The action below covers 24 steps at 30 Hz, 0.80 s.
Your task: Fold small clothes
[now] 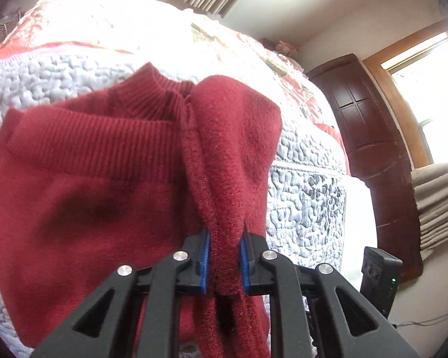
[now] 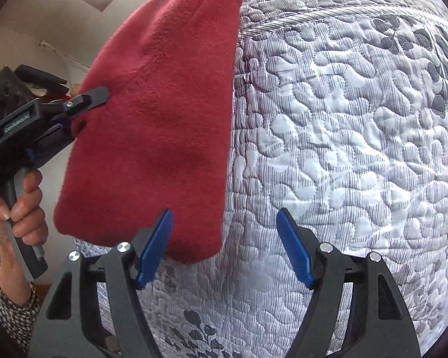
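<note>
Red sweater (image 1: 104, 179) lies on the quilted bed cover (image 2: 343, 119), partly folded; ribbed collar toward 11 o'clock in the left wrist view.

Left gripper (image 1: 224, 256): jaws drawn in on a bunched seam of the sweater, knit pinched between the blue pads (image 1: 205, 262). The held fold runs from the jaws up toward 12 o'clock, ending beside the collar.

Right gripper (image 2: 224, 247): jaws spread wide, nothing between them. The sweater's lower corner sits at about 11 o'clock from it, just beside the left-hand pad; touching or not, cannot tell. Bare cover lies from 12 to 3 o'clock.

In the right wrist view the folded panel's long axis runs 7 to 1 o'clock. The person's hand (image 2: 21, 208) grips the left tool's handle at 9 o'clock.

Judgement: the left gripper has the cloth; the right is nearer the free corner and needs a small shift toward 10 o'clock to take it.
</note>
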Each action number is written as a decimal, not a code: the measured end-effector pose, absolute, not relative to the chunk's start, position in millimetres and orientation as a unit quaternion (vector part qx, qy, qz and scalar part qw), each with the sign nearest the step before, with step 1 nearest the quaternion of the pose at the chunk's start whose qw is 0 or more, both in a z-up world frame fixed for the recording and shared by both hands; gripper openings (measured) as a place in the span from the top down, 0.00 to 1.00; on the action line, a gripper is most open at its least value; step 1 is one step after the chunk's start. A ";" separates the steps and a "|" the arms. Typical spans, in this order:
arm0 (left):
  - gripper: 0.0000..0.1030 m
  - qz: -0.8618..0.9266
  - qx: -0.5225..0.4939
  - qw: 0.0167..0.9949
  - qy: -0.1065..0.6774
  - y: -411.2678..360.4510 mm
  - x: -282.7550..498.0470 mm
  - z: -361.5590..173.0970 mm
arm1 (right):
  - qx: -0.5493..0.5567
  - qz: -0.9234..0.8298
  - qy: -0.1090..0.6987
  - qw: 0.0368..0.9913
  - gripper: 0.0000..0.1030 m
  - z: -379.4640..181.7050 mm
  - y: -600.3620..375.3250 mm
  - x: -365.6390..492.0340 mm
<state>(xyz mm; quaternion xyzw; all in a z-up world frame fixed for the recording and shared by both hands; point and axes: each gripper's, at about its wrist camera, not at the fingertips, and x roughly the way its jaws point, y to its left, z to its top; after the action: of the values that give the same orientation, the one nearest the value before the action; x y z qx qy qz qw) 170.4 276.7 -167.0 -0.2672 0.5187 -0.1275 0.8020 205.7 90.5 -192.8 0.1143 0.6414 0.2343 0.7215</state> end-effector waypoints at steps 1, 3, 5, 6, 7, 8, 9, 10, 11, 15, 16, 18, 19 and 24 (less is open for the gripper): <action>0.85 -0.127 -0.262 0.806 0.515 281.8 167.9 -160.7 | 0.113 0.234 0.641 0.722 0.30 -192.7 90.9 206.0; 0.85 -0.122 -0.258 0.813 0.508 297.6 163.3 -150.6 | 0.112 0.237 0.642 0.721 0.30 -191.5 90.6 208.5; 0.85 -0.112 -0.250 0.820 0.502 314.4 157.2 -142.5 | 0.112 0.241 0.642 0.719 0.30 -191.4 95.7 208.0; 0.85 -0.104 -0.245 0.825 0.499 324.7 153.1 -138.6 | 0.109 0.244 0.643 0.718 0.30 -191.9 98.4 207.4; 0.85 -0.094 -0.242 0.828 0.497 334.7 150.6 -135.9 | 0.106 0.247 0.643 0.717 0.30 -192.5 101.5 206.8; 0.85 -0.084 -0.240 0.830 0.497 346.1 148.3 -134.7 | 0.101 0.248 0.644 0.717 0.30 -192.1 106.6 206.4; 0.85 -0.071 -0.238 0.832 0.496 360.2 143.5 -133.6 | 0.096 0.250 0.644 0.717 0.30 -192.4 110.0 206.0; 0.85 -0.058 -0.235 0.834 0.497 374.8 139.8 -134.7 | 0.091 0.253 0.644 0.716 0.30 -192.8 113.4 205.6; 0.85 -0.044 -0.234 0.834 0.498 387.6 134.5 -136.0 | 0.089 0.256 0.644 0.715 0.30 -193.0 116.6 205.3; 0.84 0.001 -0.242 0.822 0.515 434.3 115.8 -155.1 | 0.081 0.267 0.646 0.711 0.30 -192.4 127.7 202.9; 0.84 0.009 -0.248 0.815 0.523 441.8 111.4 -164.5 | 0.077 0.270 0.646 0.710 0.30 -192.3 131.0 202.6; 0.84 0.019 -0.261 0.800 0.540 450.4 101.9 -187.9 | 0.069 0.273 0.647 0.708 0.30 -192.8 141.3 205.7; 0.84 0.021 -0.265 0.793 0.548 451.8 99.4 -198.9 | 0.068 0.275 0.648 0.707 0.30 -188.9 144.5 203.6; 0.83 0.024 -0.274 0.791 0.547 443.6 96.0 -223.8 | 0.064 0.291 0.654 0.695 0.30 -187.7 167.9 202.9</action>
<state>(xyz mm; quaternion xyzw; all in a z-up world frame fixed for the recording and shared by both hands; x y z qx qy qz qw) 96.0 443.6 -223.8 -0.2737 0.5473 0.0243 0.7906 202.9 167.9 -187.7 0.0645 0.6541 0.2912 0.6951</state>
